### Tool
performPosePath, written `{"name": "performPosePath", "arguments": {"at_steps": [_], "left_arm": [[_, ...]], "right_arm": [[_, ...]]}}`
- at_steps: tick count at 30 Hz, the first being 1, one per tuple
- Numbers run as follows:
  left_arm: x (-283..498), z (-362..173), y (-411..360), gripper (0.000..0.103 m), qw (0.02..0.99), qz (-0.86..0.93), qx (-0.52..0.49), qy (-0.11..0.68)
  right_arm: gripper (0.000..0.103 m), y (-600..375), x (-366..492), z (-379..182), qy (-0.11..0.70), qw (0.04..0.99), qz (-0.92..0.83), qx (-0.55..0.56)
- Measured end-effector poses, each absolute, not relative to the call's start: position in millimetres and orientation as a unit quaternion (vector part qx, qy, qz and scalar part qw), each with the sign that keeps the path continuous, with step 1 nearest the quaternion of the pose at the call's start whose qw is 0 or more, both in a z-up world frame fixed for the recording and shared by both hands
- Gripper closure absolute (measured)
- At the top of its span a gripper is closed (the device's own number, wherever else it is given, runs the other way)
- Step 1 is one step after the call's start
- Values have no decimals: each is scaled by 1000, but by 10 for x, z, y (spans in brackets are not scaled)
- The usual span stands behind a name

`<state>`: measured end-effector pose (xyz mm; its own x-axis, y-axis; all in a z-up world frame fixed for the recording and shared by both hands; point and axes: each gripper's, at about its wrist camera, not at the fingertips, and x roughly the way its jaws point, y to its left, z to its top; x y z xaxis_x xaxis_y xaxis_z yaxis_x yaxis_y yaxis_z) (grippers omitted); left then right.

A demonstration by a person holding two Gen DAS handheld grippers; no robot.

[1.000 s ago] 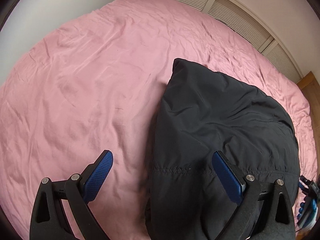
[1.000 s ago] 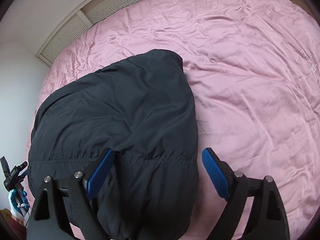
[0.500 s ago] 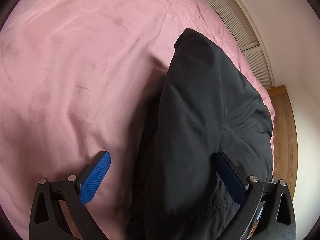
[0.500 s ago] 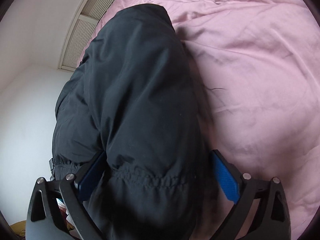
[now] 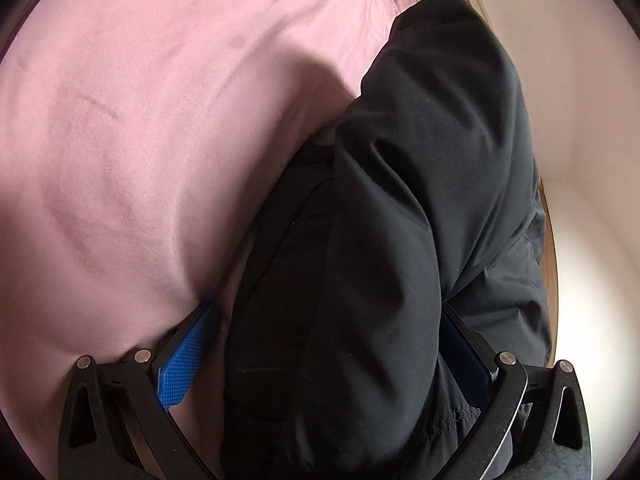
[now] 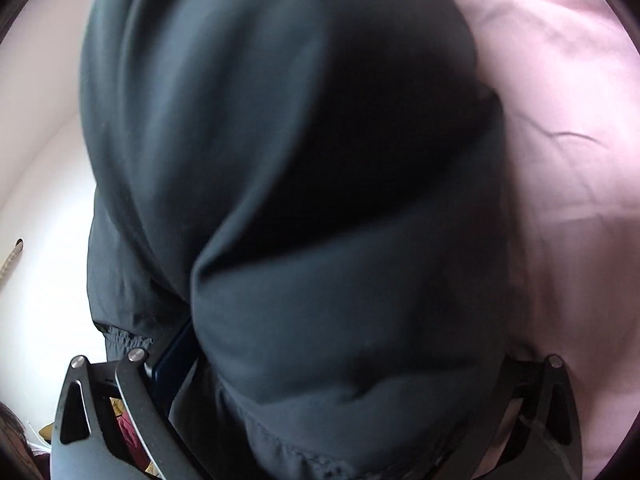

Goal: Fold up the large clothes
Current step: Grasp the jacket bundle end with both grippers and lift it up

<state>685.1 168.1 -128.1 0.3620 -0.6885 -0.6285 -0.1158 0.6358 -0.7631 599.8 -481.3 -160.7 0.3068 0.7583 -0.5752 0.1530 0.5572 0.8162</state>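
Both grippers [image 5: 324, 360] [image 6: 332, 364] dropped; jacket [image 6: 300, 160] seemingly unclamped.

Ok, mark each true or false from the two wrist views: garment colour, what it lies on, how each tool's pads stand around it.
1. The garment is black. True.
2. It lies on a green sheet. False: the sheet is pink.
3. The left tool has dark cloth between its wide-set pads. True.
4. The right tool is clamped shut with nothing in it. False: its pads stand wide with the garment bulging between them.
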Motion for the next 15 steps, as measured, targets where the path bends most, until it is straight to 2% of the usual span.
{"name": "performPosePath", "arguments": {"at_steps": [13,14,15], "left_arm": [[6735,-1295,1330,2,713,-238,-408,519],[6699,-1269,1295,6,715,-239,-407,515],[6669,-1246,1272,9,717,-240,-408,512]], "right_arm": [[0,-4535,5939,-1734,498,693,247,459],[3,-4507,5928,-1716,495,696,248,458],[12,-4483,5917,-1699,491,696,251,459]]}}
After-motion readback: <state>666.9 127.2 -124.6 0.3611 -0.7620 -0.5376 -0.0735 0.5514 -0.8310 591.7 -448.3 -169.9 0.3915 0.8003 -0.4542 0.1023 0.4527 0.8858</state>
